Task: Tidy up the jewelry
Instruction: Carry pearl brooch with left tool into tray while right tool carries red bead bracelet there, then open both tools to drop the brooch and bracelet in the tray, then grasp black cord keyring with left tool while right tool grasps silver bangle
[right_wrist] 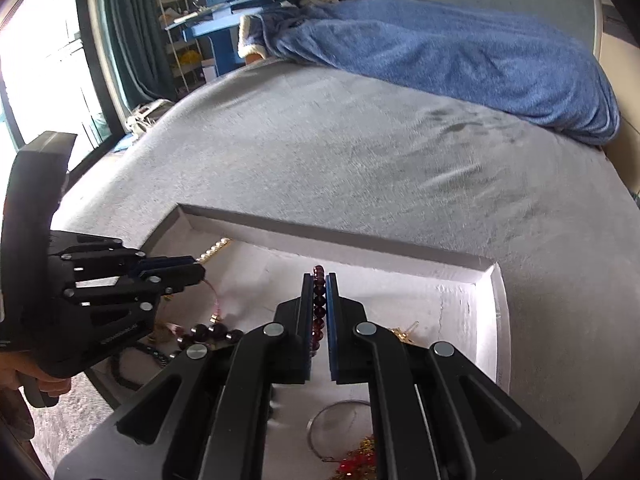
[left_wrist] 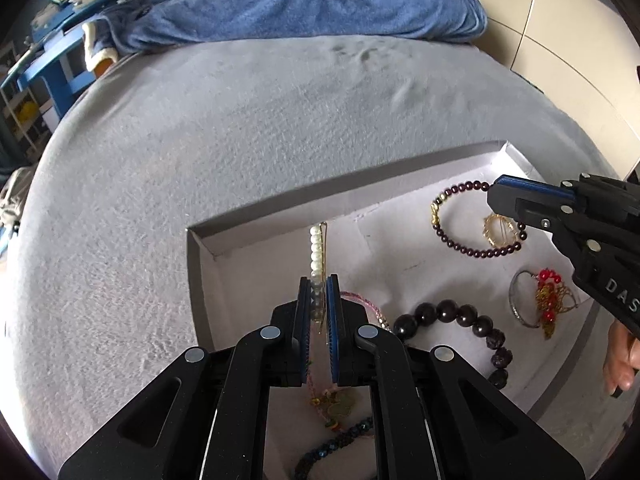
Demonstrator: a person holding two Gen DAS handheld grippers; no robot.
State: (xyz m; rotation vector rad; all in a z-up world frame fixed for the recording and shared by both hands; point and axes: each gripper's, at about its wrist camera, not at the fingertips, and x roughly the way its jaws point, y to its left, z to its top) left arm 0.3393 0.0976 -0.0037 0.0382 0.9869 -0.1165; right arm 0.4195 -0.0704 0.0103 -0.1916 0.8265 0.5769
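Note:
A shallow white box (left_wrist: 256,236) lies on a grey bed and holds the jewelry. My left gripper (left_wrist: 319,280) is shut on a pearl hair clip (left_wrist: 316,248) at the box's left side; it also shows in the right wrist view (right_wrist: 212,252). My right gripper (right_wrist: 319,278) is shut on a dark red bead bracelet (right_wrist: 319,304), which shows as a ring in the left wrist view (left_wrist: 460,246). A big black bead bracelet (left_wrist: 460,316), a silver ring with red and gold charms (left_wrist: 544,300) and a pink cord (left_wrist: 366,304) lie in the box.
The grey bed cover (left_wrist: 240,120) spreads around the box. A folded blue blanket (left_wrist: 320,0) lies at the far end. A blue desk with shelves (right_wrist: 224,20) stands beyond the bed, and a bright window (right_wrist: 36,60) is at the left.

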